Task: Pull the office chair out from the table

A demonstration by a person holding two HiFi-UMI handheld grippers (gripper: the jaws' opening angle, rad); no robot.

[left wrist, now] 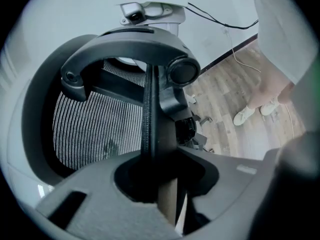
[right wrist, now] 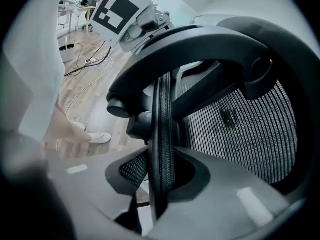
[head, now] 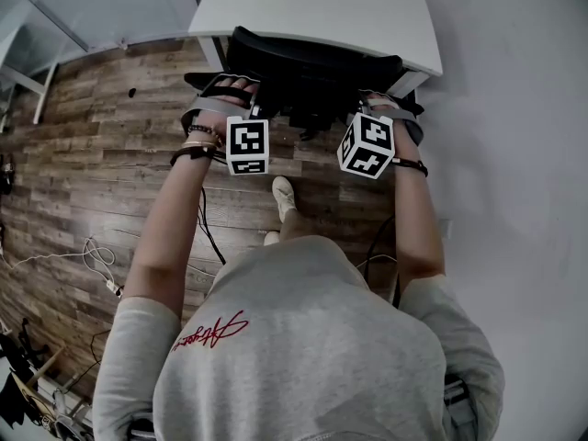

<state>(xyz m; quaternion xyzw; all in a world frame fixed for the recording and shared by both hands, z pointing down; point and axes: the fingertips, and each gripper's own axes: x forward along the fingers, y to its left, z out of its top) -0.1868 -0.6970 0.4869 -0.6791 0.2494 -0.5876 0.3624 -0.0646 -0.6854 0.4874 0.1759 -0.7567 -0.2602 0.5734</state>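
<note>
On the left, the wood floor [head: 92,154] carries loose cables [head: 96,255]. Next to the right, the left gripper [left wrist: 160,184] reaches away from the person to the chair [head: 303,62]. Its jaws are closed on the black rim [left wrist: 149,114] at the left end of the backrest, and the rim runs straight through the gap between them.

The chair is tucked under the near edge of the white table [head: 367,16], at the far middle of the scene. Its seat points away under the table and the back of its mesh [left wrist: 85,129] faces the person. The top of the backrest has its long axis running left to right, along the table's edge. A curved black bar [left wrist: 130,39] arches over the back, between the two grippers. A pale shoe [head: 283,196] stands on the floor near the chair, between the arms.

To the right, the right gripper [right wrist: 160,179] has its jaws clamped on the woven rim at the right end of the backrest. A plain white wall [head: 514,154] lies furthest right.
</note>
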